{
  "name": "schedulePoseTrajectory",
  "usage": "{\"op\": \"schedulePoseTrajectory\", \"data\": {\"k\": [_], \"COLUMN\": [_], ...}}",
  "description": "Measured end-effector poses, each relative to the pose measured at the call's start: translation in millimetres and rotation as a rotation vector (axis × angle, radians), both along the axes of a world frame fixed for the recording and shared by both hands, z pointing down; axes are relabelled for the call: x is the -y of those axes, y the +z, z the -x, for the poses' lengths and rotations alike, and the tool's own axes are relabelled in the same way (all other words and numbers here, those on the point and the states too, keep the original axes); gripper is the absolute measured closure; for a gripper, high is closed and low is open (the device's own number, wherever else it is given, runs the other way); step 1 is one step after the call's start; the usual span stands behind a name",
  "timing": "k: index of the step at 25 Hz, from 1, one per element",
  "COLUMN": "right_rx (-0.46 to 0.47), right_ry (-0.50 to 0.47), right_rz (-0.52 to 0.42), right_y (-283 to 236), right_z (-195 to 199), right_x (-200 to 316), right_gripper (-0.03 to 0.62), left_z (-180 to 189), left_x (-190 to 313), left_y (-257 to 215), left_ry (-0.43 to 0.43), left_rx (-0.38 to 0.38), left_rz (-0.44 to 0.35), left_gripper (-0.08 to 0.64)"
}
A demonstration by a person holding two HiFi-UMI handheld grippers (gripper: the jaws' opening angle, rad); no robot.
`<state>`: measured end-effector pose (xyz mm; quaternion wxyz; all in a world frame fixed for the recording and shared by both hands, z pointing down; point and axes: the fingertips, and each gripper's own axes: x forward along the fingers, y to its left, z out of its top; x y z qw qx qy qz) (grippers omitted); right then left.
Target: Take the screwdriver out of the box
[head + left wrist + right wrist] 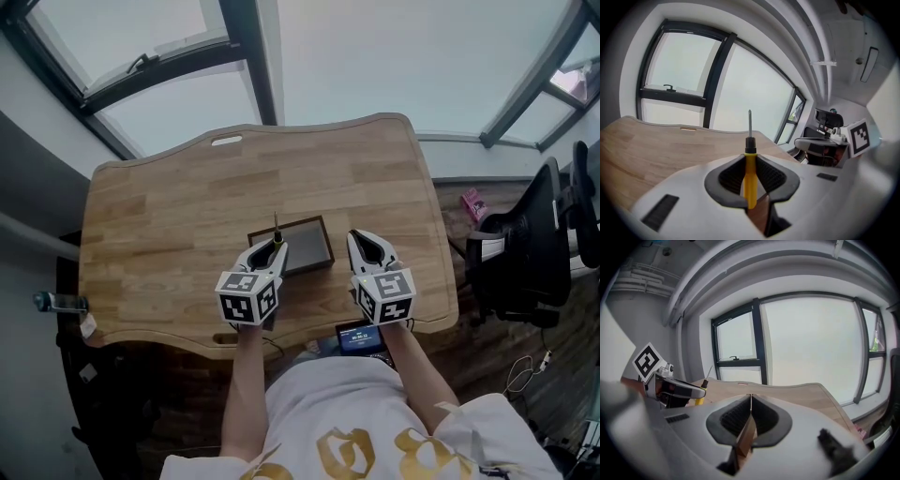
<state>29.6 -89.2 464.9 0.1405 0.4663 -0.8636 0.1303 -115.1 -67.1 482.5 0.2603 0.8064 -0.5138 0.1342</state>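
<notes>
My left gripper (pixel 274 246) is shut on a screwdriver (pixel 277 234) with a yellow handle. Its metal shaft sticks up past the jaws, above the near left corner of the dark open box (pixel 309 251) on the wooden table (pixel 178 234). In the left gripper view the yellow handle (pixel 750 176) is clamped between the black pads and the shaft points at the window. My right gripper (pixel 361 241) hovers just right of the box, shut with nothing in it; its pads meet (pixel 751 404). From the right gripper view, the left gripper (pixel 677 391) and the screwdriver (pixel 700 393) show at the left.
A black office chair (pixel 525 244) stands right of the table. A small device with a lit screen (pixel 359 337) lies at the table's near edge by the person's body. A bottle (pixel 56 302) sits off the left end. Windows run beyond the far edge.
</notes>
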Motion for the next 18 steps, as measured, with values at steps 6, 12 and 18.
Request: {"op": "schedulePoseTrajectory", "data": {"k": [6,12,18], "right_rx": [0.008,0.061,0.089], "right_ry": [0.018,-0.012,-0.030], "right_rz": [-0.008,-0.003,-0.063], "right_y": [-8,-12,-31], "right_z": [-9,-11,-9], "right_x": [-16,-31,-28], "right_gripper": [0.560,0.558,0.560], "left_z": [0,-6,-9], "left_x": [-9,-21,-24], "left_y": [-28,-39,-49], "left_ry": [-0.055,-0.085,-0.127], "left_rx": [-0.031,0.011,0.070], "left_rz": [-0.128,-0.191,-0.227], "left_gripper": [0.483,0.482,0.482]}}
